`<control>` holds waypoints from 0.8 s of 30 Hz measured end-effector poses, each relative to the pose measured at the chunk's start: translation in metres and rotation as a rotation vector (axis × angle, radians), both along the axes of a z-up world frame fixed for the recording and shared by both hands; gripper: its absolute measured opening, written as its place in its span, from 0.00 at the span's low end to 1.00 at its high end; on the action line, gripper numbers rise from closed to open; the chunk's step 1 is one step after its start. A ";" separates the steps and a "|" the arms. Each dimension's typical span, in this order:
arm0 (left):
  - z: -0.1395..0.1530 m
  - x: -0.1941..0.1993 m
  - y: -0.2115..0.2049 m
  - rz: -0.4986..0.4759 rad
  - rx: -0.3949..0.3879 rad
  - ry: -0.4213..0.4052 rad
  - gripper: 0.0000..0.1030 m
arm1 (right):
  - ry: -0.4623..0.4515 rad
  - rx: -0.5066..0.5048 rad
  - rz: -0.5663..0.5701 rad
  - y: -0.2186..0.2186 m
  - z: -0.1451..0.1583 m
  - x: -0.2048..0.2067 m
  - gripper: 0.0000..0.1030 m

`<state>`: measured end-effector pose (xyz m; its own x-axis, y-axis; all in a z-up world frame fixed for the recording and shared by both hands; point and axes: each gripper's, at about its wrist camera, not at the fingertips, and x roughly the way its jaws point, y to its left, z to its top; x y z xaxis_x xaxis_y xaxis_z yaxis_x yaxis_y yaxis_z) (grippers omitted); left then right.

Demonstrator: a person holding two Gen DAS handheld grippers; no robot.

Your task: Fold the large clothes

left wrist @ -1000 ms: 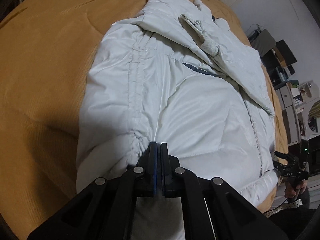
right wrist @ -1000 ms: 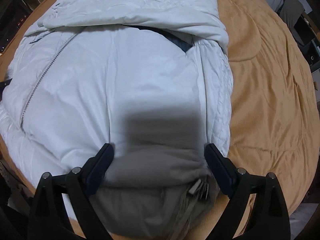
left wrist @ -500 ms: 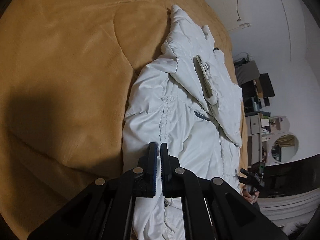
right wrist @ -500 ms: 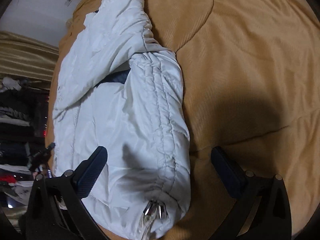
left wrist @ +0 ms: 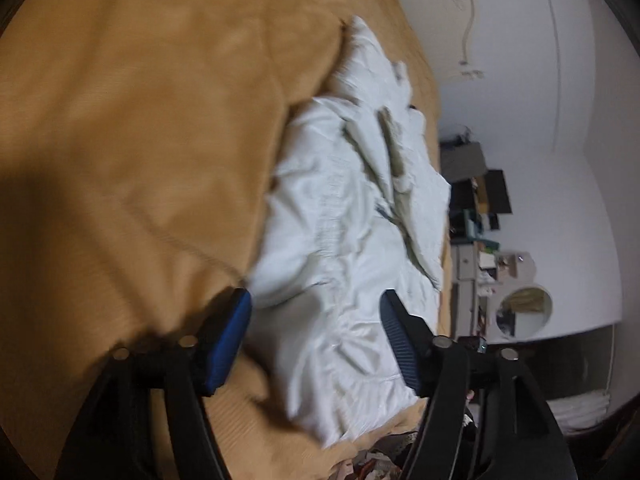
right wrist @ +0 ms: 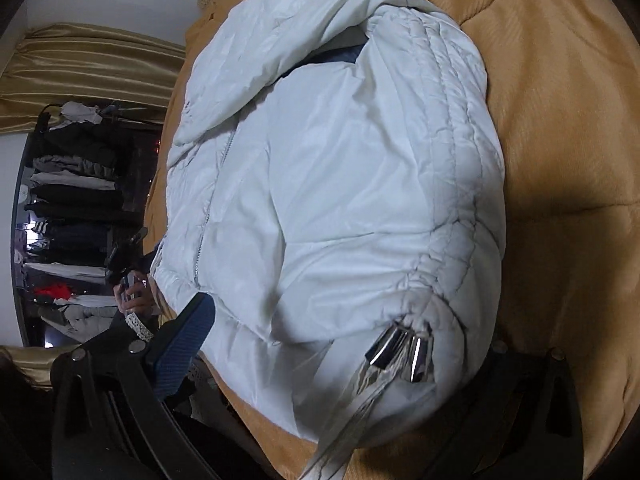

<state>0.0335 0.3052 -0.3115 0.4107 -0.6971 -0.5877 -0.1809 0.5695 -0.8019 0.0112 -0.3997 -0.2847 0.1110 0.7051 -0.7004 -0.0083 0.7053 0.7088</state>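
A tan bedspread [left wrist: 132, 152] fills the left wrist view from nine o'clock round to twelve, its ribbed cloth crossed by stitched seams. At three o'clock a white wall [left wrist: 532, 92] carries a thin hanging cord [left wrist: 468, 28]; below it, cluttered shelves [left wrist: 480, 216] and a round mirror [left wrist: 524, 312] sit near four o'clock. In the right wrist view, gold curtains [right wrist: 88, 68] hang at ten o'clock above a rack of dark clothes [right wrist: 76, 208] at nine o'clock
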 end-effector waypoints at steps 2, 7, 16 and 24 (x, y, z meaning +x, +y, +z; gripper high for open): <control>0.005 -0.010 0.008 0.037 0.026 -0.017 0.81 | 0.006 0.005 -0.006 -0.003 -0.002 0.002 1.00; -0.003 0.012 -0.018 -0.039 0.018 -0.011 1.00 | 0.020 0.006 -0.016 0.001 -0.008 0.008 1.00; -0.021 0.078 -0.099 -0.302 0.052 0.039 0.98 | 0.032 0.032 -0.049 0.004 -0.012 0.019 0.93; -0.006 0.030 -0.087 -0.313 0.086 0.007 0.17 | -0.015 0.040 -0.013 -0.004 0.010 -0.001 0.12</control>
